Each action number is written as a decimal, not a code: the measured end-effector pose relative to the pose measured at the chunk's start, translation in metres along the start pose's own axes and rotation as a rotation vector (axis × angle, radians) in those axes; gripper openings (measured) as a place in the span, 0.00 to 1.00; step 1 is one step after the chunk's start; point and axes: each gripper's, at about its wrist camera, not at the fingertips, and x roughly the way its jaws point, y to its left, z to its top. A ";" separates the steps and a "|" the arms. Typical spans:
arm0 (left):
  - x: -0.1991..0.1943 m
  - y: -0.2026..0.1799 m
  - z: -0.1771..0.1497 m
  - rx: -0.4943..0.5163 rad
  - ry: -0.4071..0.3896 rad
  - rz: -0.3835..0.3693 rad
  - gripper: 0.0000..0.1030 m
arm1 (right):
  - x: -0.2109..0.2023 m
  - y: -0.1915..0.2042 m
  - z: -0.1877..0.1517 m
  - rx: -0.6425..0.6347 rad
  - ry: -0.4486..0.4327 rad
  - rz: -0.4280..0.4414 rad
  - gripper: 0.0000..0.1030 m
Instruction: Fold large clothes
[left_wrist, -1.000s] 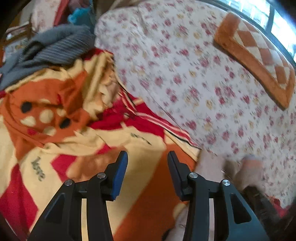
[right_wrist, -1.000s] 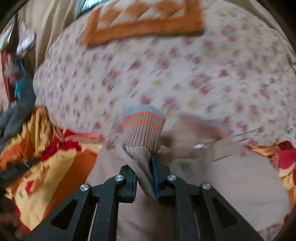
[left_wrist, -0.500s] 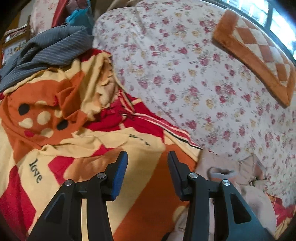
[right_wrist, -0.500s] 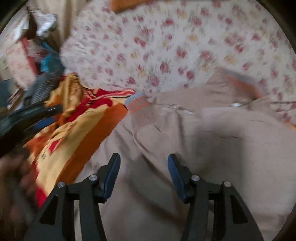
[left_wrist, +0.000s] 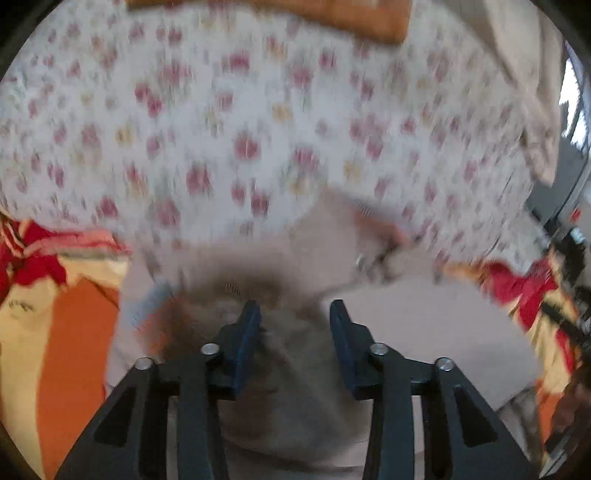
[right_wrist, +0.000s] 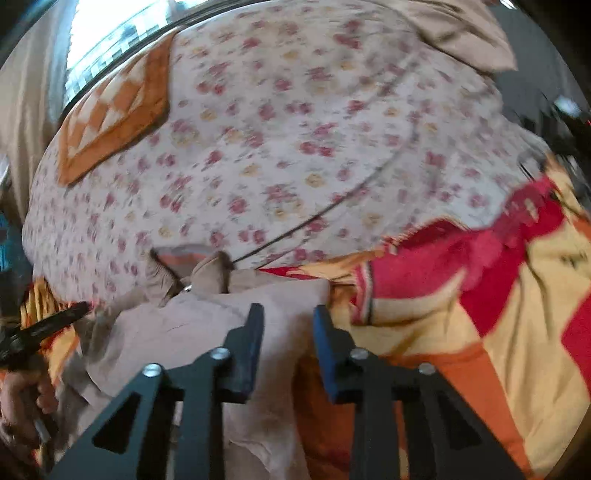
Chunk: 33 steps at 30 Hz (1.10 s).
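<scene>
the beige jacket (left_wrist: 424, 317) lies crumpled on the orange, red and cream blanket (right_wrist: 480, 332), its ribbed striped collar (right_wrist: 184, 258) against the floral bedsheet (right_wrist: 295, 147). my left gripper (left_wrist: 293, 325) hovers over its shadowed middle, jaws closing, cloth under them but nothing pinched. my right gripper (right_wrist: 288, 328) straddles the jacket's right edge where it meets the blanket, jaws closing too, not yet clamped. an orange checked pillow (right_wrist: 114, 114) lies on the sheet beyond.
</scene>
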 end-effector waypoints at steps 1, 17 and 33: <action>0.006 0.007 -0.005 -0.015 0.045 0.057 0.15 | 0.007 0.011 -0.001 -0.029 0.017 0.019 0.26; -0.101 0.057 -0.039 -0.247 -0.175 0.247 0.14 | 0.043 0.020 -0.037 0.000 0.317 -0.014 0.29; -0.038 0.045 -0.026 -0.220 -0.013 0.166 0.17 | 0.022 0.015 -0.013 0.045 0.235 -0.040 0.29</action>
